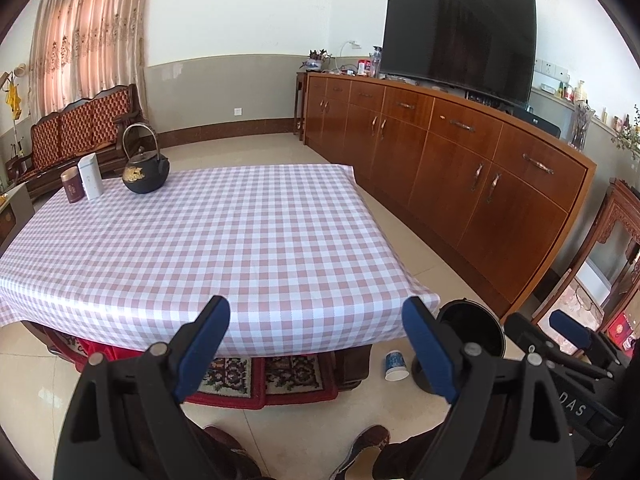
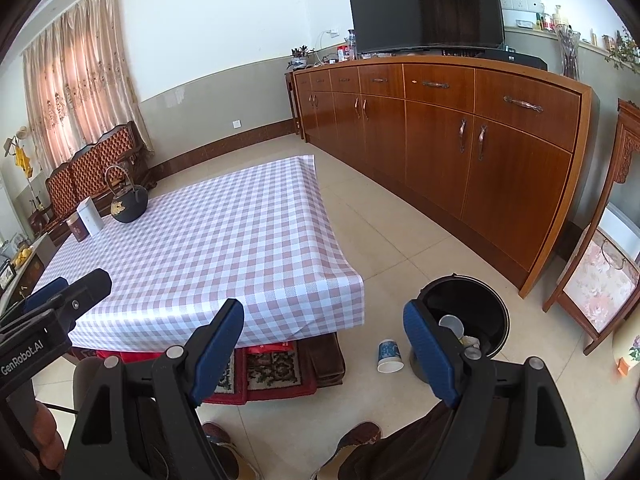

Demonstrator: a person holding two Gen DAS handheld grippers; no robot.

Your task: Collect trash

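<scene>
A blue-patterned paper cup (image 1: 396, 365) (image 2: 389, 356) lies on the tiled floor between the table and a black round trash bin (image 1: 476, 320) (image 2: 494, 300). The bin holds a white cup and crumpled trash (image 2: 460, 330). My left gripper (image 1: 316, 332) is open and empty, held over the near edge of the checked table (image 1: 224, 240). My right gripper (image 2: 324, 334) is open and empty, above the floor near the cup and bin. Each gripper shows at the edge of the other's view: the right one (image 1: 568, 328), the left one (image 2: 68, 292).
A black teapot (image 1: 145, 172), a white box (image 1: 91, 176) and a maroon tin (image 1: 72, 185) stand at the table's far left corner. A long wooden sideboard (image 1: 460, 160) with a TV runs along the right. A red rug (image 1: 260, 380) lies under the table. The person's shoes (image 2: 360, 436) are below.
</scene>
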